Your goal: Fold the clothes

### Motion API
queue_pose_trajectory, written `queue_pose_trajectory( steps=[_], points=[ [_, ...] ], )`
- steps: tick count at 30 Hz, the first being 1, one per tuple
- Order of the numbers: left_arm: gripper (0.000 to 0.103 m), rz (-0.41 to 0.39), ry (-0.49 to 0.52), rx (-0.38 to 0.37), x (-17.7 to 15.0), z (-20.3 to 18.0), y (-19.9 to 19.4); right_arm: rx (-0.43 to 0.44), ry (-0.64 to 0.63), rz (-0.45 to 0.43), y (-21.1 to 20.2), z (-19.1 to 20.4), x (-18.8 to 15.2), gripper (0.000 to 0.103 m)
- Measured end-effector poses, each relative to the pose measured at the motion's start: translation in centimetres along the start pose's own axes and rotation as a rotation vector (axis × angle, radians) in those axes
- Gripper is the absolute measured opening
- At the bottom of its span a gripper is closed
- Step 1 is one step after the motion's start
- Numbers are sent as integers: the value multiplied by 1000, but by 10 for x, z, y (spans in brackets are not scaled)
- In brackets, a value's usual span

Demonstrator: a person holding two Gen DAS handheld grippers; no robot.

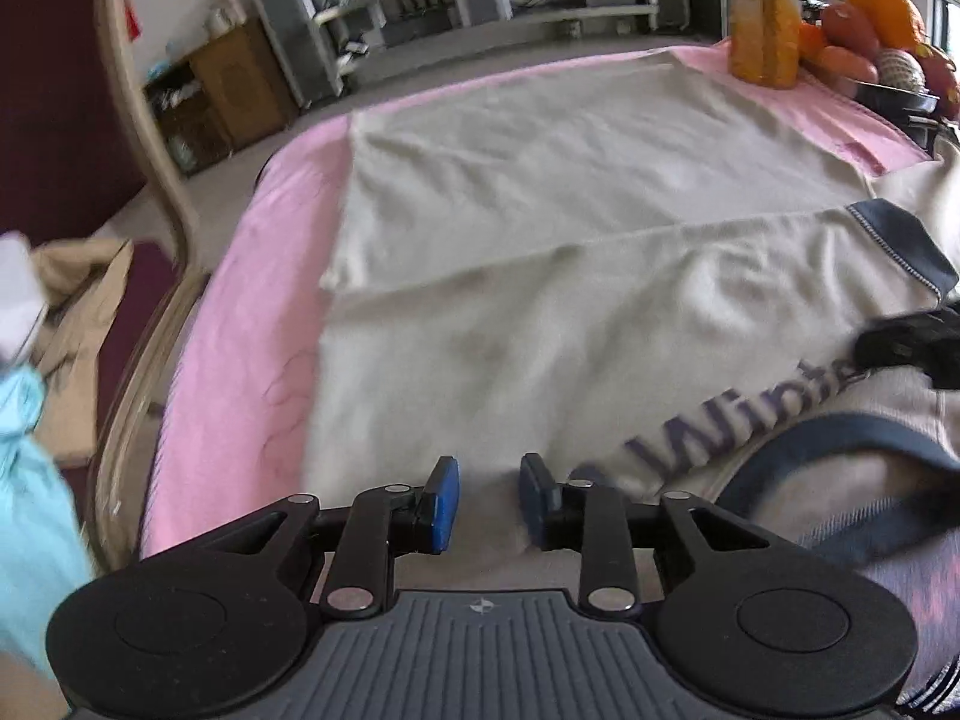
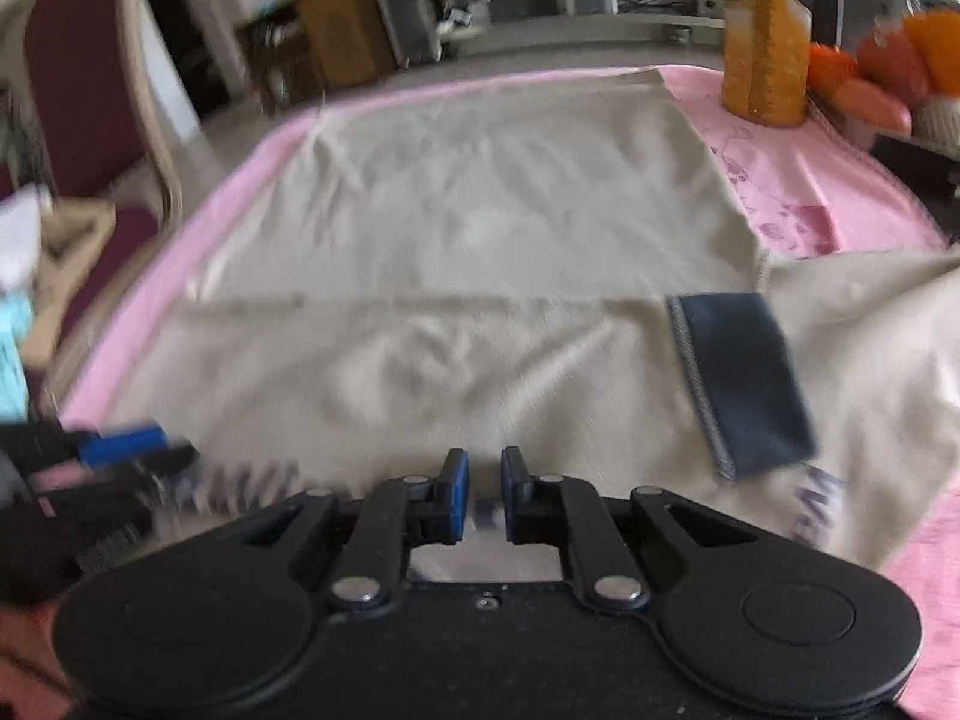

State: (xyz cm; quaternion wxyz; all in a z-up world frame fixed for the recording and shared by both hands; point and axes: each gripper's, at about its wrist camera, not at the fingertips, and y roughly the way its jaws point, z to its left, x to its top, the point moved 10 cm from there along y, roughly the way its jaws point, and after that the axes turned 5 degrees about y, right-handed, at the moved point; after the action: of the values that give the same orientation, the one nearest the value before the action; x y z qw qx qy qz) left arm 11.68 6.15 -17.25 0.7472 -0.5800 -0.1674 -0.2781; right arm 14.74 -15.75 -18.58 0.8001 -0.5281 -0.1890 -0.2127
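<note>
I am looking down both wrist views at a cream cotton T-shirt with navy sleeve cuffs and purple lettering [image 1: 540, 276], which is lying spread over a pink cloth-covered table [image 1: 252, 312] and filling the middle of each frame. One sleeve is lying folded in across the body, its navy cuff [image 2: 741, 378] sitting at centre right of the right wrist view, and a straight fold edge is running left to right across the shirt's middle. The shirt's long axis is running away from me toward the upper part of the frame, with the navy collar [image 1: 840, 450] at the lower right of the left wrist view, nearest me. My left gripper [image 1: 489, 501] is hovering over the near edge of the fabric with its blue pads parted and nothing between them. My right gripper [image 2: 485, 495] is sitting low over the lettered chest area; its pads are parted by a narrow gap, and I cannot tell whether a bit of cloth is pinched there. Both are lying at the collar end, the left nearer the shirt's left edge. An orange bottle [image 1: 765, 12] and a bowl of fruit [image 1: 870, 42] are standing at the upper right, apart from the shirt.
</note>
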Motion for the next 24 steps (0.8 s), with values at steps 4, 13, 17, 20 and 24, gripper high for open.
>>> queue_pose_trajectory(
  steps=[4,13,17,20,24],
  points=[
    [27,52,-62,34,-20,24,-8,2,58,15,-14,-14,-5,12],
    [25,1,-128,-93,-11,13,-17,6,190,49,-44,-46,-16,18],
    [26,-13,-12,-229,-10,-32,-21,36,141,96,-34,-31,-23,18],
    [22,-34,104,-214,-14,-52,-22,-3,83,103,-29,-27,-27,18],
    [20,-37,124,-211,-15,-55,-22,-71,54,82,-34,-36,-28,16]
  ],
)
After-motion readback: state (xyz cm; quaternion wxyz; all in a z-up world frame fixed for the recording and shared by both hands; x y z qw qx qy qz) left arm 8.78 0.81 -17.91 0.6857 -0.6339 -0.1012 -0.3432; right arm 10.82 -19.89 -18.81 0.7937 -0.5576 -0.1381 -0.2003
